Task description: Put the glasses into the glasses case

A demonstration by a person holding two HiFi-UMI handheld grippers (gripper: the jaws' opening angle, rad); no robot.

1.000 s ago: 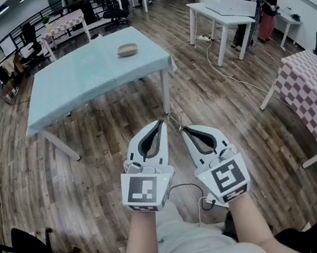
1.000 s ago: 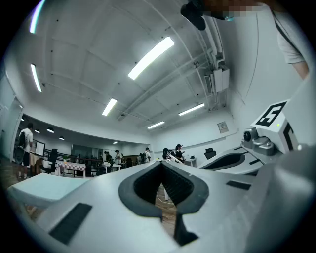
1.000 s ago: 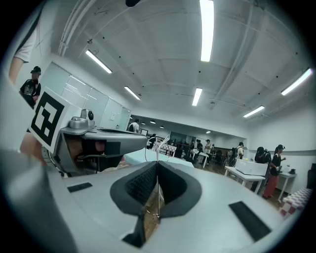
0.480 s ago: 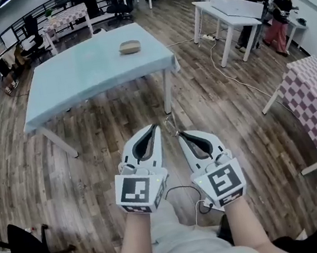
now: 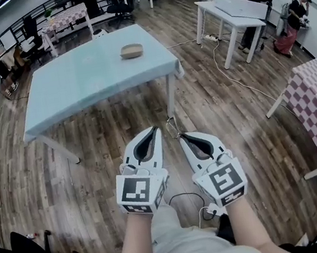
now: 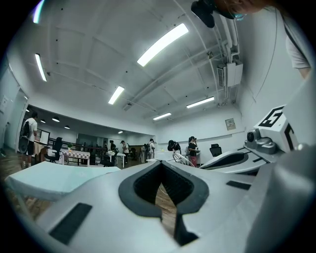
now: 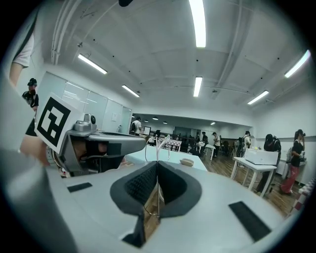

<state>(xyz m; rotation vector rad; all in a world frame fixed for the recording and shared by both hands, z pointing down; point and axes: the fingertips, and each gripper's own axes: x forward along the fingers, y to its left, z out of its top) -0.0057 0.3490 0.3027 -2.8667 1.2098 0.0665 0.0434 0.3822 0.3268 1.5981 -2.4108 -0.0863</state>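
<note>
The surface (image 5: 80, 82) at the head view's upper left is pale blue, and the glasses case (image 5: 131, 51) on it is tan. The floor (image 5: 245, 109) is brown wood-grain planks. At the right edge, a cloth (image 5: 315, 98) is checked dark red and white. The left claw (image 5: 155, 129) and right claw (image 5: 180, 138) are pale grey with black pads. Each cube (image 5: 138, 193) bears black-and-white square markers. The glasses (image 5: 173, 127) are thin silvery wire.
</note>
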